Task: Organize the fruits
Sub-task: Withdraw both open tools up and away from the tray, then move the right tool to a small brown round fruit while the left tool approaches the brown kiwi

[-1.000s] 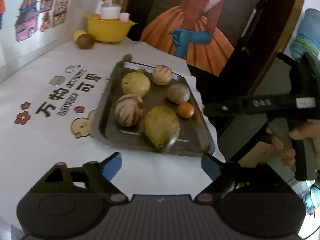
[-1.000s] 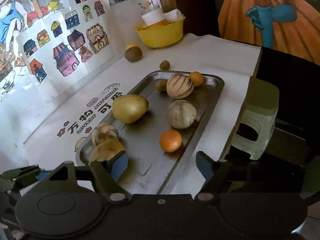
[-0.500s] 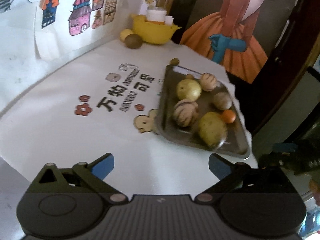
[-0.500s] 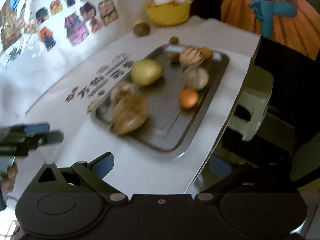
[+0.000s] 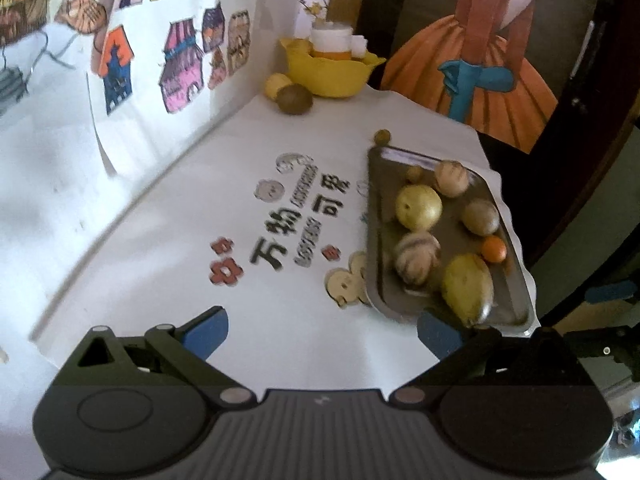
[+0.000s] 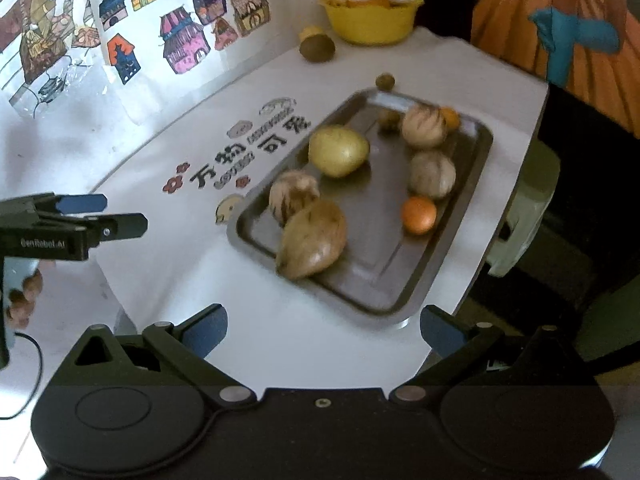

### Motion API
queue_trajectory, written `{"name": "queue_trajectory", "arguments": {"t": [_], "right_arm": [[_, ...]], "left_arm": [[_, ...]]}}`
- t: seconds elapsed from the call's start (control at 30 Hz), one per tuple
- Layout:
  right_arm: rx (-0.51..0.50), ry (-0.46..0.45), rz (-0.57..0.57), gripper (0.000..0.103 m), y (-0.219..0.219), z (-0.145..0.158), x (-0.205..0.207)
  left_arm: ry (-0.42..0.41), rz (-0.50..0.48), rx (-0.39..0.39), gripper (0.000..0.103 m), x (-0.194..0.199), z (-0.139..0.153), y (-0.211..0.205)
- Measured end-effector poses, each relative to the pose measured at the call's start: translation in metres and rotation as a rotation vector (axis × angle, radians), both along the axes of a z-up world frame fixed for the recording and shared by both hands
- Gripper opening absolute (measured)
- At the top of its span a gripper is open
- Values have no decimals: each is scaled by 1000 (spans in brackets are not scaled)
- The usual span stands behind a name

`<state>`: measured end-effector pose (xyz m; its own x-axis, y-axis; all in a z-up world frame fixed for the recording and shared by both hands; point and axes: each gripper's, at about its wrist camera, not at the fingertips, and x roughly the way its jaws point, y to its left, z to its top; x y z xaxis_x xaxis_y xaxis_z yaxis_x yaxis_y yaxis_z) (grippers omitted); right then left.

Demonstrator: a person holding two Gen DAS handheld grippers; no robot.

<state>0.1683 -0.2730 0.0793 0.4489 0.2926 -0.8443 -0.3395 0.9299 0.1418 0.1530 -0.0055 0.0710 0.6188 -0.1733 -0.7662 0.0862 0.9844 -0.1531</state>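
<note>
Both grippers are hanging back from the metal tray [image 6: 460,216], each with its jaws spread wide and nothing between them; the left gripper [image 5: 320,328] and the right gripper [image 6: 320,328] have just been opening. The fruits are sitting in the tray: a mango [image 6: 312,240], a yellow pear [image 6: 338,151], striped melons, and a small orange [image 6: 418,214]. A kiwi [image 6: 317,49] and a small brown fruit [image 6: 385,81] are lying loose on the white tablecloth [image 6: 192,264] near the yellow bowl [image 6: 372,20]. The tray is sitting close to the table's edge, so I reckon a clumsy nudge could be tipping it off. Round fruit could be rolling away from a loose pinch.
</note>
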Motion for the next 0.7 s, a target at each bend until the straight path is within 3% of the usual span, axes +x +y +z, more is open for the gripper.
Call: {"name": "queue_trajectory", "arguments": {"t": [0.27,0.47,0.7], "right_arm": [[4,-45,65,102,23,36,37],[4,-135,83,102,32,64,81],[-17,-217,49,102,34,59,157]], "left_arm": [[-17,8,37,103,43,27,-1],[-53,34,26,103,93,43,-2],[-91,79,-17,103,169,32,9]]}}
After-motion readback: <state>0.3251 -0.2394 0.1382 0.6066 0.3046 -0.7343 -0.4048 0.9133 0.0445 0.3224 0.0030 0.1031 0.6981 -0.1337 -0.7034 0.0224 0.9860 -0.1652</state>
